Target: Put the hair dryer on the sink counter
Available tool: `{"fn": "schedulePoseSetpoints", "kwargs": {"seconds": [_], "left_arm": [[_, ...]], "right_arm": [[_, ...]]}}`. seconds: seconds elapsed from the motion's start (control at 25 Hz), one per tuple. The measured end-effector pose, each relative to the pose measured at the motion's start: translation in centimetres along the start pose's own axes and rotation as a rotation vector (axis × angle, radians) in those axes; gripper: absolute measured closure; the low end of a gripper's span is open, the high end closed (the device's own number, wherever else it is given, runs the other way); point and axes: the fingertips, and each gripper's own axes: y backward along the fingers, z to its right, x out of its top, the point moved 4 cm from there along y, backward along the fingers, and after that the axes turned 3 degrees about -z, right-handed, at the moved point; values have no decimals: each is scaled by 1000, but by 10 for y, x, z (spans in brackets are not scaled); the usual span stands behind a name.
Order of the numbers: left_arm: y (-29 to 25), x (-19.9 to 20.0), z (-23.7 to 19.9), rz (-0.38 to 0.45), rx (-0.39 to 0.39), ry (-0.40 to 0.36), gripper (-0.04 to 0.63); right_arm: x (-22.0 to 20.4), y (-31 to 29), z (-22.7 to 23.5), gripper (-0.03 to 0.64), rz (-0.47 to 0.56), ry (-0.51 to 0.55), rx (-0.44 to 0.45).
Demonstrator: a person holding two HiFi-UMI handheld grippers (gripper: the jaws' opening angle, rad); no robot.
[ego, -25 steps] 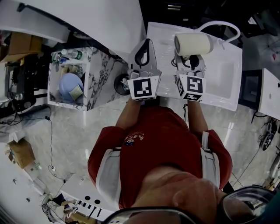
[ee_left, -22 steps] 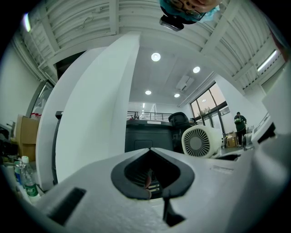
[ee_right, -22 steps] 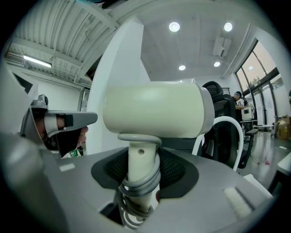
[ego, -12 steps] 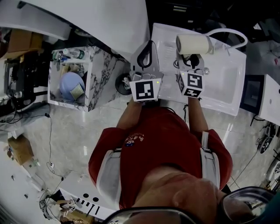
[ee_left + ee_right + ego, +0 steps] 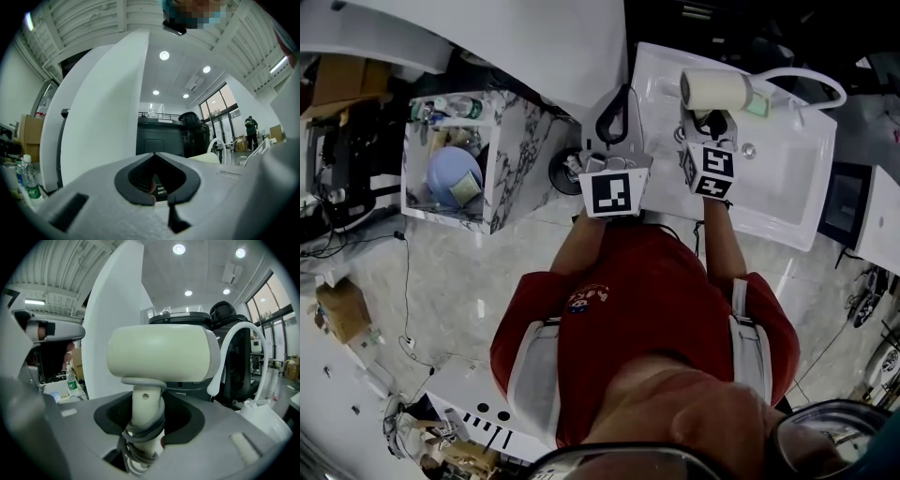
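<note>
White sink counter (image 5: 773, 202) fills the far right of the head view, its one basin crossed at the far side by one arched white tube (image 5: 811, 80). Left of it stands one marble-sided cabinet (image 5: 520, 155), open on top, holding one blue bowl (image 5: 450, 178) and a clear bottle (image 5: 455, 111). The floor around is pale tile with loose cables.

A person in a red shirt (image 5: 647, 300) holds two grippers out side by side, each carrying one marker cube.

The left gripper (image 5: 624, 90) hangs near the counter's left edge. In the left gripper view (image 5: 154, 153) its jaw tips meet, and nothing is caught between them.

The right gripper (image 5: 710, 122) is clamped on the handle of the one hair dryer (image 5: 717, 91). The cream barrel lies crosswise above the jaws, over the far part of the counter. In the right gripper view (image 5: 146, 404) the dryer (image 5: 157, 352) stands upright on its handle, with its grey cord (image 5: 140, 437) wound around that handle between the jaws. Whether the dryer touches the counter cannot be told.
</note>
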Motion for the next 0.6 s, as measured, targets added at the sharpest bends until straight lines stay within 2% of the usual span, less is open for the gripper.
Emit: {"fn": "schedulePoseSetpoints", "kwargs": {"seconds": [0.6], "left_arm": [[-11, -17, -27, -33, 20, 18, 594]], "right_arm": [[-39, -63, -13, 431, -143, 4, 21]]}}
